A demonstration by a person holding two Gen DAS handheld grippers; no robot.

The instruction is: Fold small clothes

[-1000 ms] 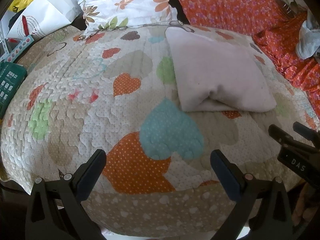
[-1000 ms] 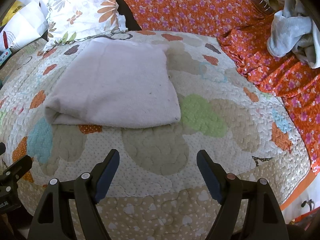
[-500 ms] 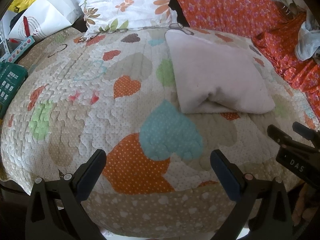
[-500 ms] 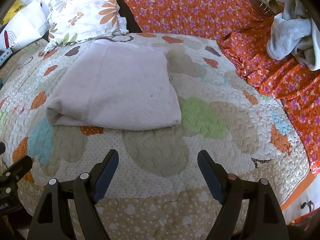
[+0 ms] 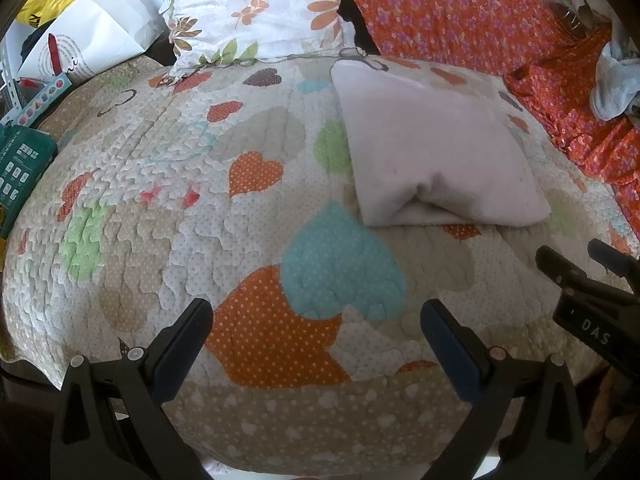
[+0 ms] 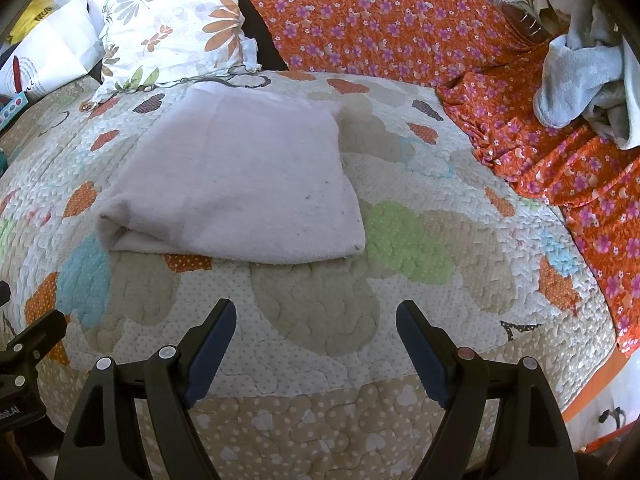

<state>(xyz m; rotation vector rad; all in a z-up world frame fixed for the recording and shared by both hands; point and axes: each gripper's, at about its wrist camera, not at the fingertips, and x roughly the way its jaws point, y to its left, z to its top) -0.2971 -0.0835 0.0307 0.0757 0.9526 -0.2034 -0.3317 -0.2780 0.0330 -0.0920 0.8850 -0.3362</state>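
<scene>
A pale pink folded cloth (image 5: 432, 148) (image 6: 240, 184) lies flat on the heart-patterned quilt (image 5: 200, 200) (image 6: 440, 208). My left gripper (image 5: 316, 312) hovers over the quilt's near edge, open and with nothing between its fingers; the cloth is ahead and to its right. My right gripper (image 6: 316, 316) is also open with nothing in it, just short of the cloth's near edge. The right gripper's body (image 5: 588, 300) shows at the right edge of the left wrist view.
A floral pillow (image 6: 176, 28) and an orange flowered sheet (image 6: 400, 20) lie beyond the quilt. A heap of pale blue-grey clothes (image 6: 588, 76) sits at the far right. White and yellow bags (image 5: 80, 32) and a green box (image 5: 20, 168) are at the left.
</scene>
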